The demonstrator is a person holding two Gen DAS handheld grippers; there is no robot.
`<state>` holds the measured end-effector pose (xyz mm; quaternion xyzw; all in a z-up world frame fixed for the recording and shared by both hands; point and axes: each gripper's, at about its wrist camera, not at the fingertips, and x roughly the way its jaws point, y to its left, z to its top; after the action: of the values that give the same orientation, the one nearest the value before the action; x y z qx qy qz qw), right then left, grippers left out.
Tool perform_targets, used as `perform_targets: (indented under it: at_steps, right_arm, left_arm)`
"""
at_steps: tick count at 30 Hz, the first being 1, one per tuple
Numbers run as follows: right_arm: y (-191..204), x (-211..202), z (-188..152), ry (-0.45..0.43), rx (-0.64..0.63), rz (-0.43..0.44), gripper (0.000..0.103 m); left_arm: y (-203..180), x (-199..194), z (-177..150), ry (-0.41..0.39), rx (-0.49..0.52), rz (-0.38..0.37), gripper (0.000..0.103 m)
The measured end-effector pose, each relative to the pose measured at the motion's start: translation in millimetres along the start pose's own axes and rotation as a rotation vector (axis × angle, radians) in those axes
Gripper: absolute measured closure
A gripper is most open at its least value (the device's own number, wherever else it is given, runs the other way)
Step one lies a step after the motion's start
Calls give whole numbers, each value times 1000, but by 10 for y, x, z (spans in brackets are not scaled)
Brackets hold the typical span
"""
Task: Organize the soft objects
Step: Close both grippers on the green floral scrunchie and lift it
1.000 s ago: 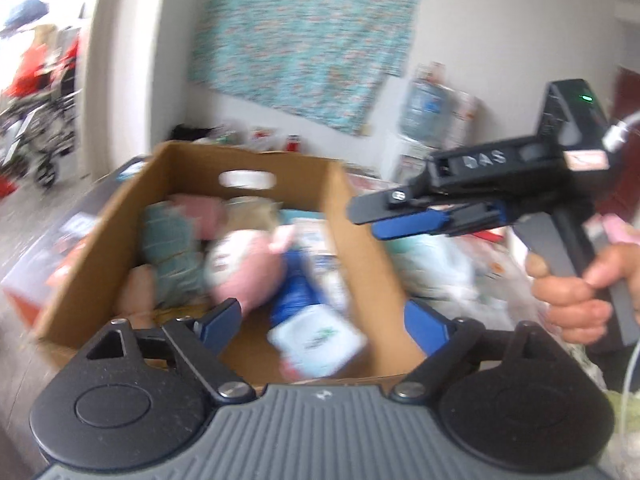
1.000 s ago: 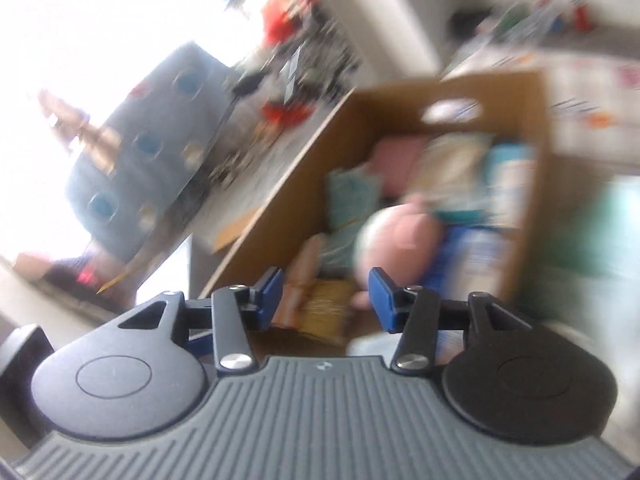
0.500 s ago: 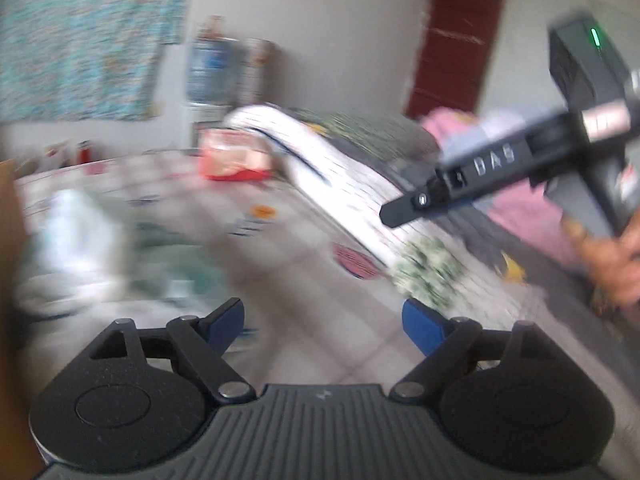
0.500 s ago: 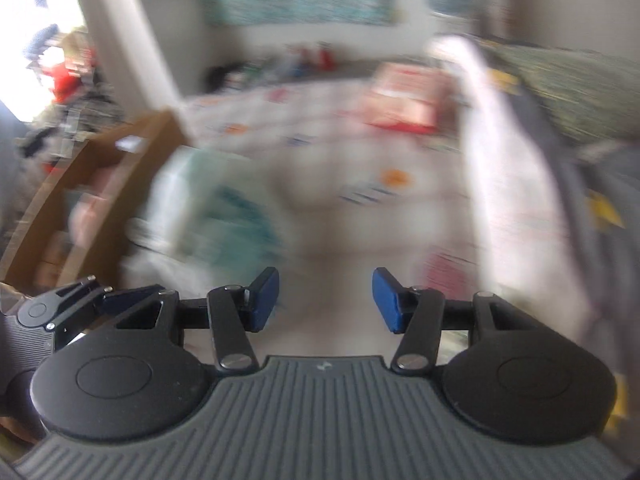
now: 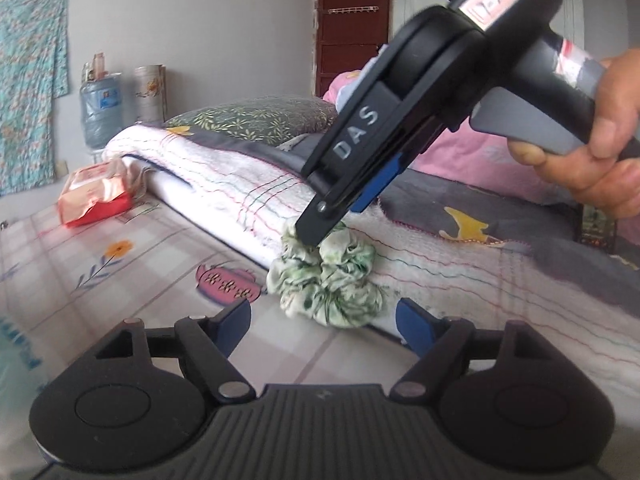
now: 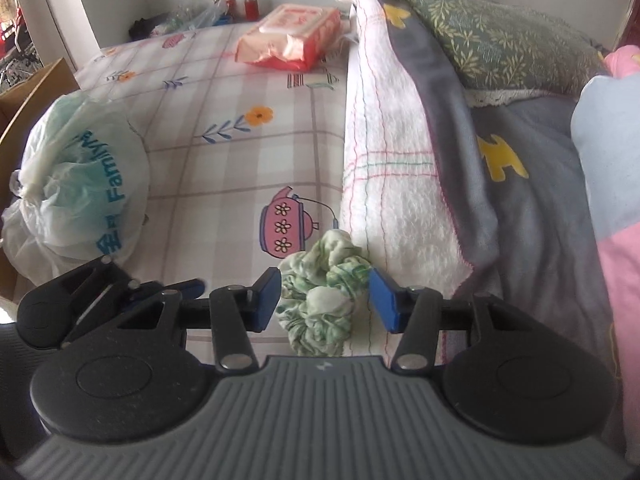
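Green-white scrunchie (image 6: 324, 292) lies between the open right gripper's (image 6: 325, 299) jaws on the bedsheet (image 6: 224, 152), left gripper (image 5: 323, 324) open, its jaws just narrowing.

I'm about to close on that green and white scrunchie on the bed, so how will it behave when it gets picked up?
The scrunchie is gathered, ruffled fabric, so it will probably squash between the pads and droop rather than hold its shape. It looks small and thin-clothed, so likely very light. It rests against the folded white towel, so a push would probably bunch it up against that edge, not roll it.
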<state>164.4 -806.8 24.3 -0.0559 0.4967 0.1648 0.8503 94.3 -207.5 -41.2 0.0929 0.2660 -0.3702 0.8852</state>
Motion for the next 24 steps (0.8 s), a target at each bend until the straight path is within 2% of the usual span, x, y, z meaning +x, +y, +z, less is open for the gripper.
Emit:
perform_targets:
  at_steps: [4,11,13,16,18,20,24]
  right_arm:
    - [-38,152,23,26,-3,10,57]
    - [-112,324,9,58,7,14,64]
    - [-123,358,-9,65,14,15,67]
    - [-115,372,-27,59,15,5,73]
    - [-109,372,-32,53,18,0,80]
    - [-98,362,-33,46,19,-7,86]
    - [-48,240,-31,20,17,-3,89]
  left_arm:
    - [-7,195,12,7,11,-13,27]
    - [101,453,1,58,-27,-13,49]
    - [130,460,-19,58,-46,-12,51]
    - [137,462,-17,54,-50,-6,61]
    - [136,460,-5,55,-57,-7,77]
    - [141,442,8,54,-70,-4,88]
    - [183,309,58,30,-101,3,88]
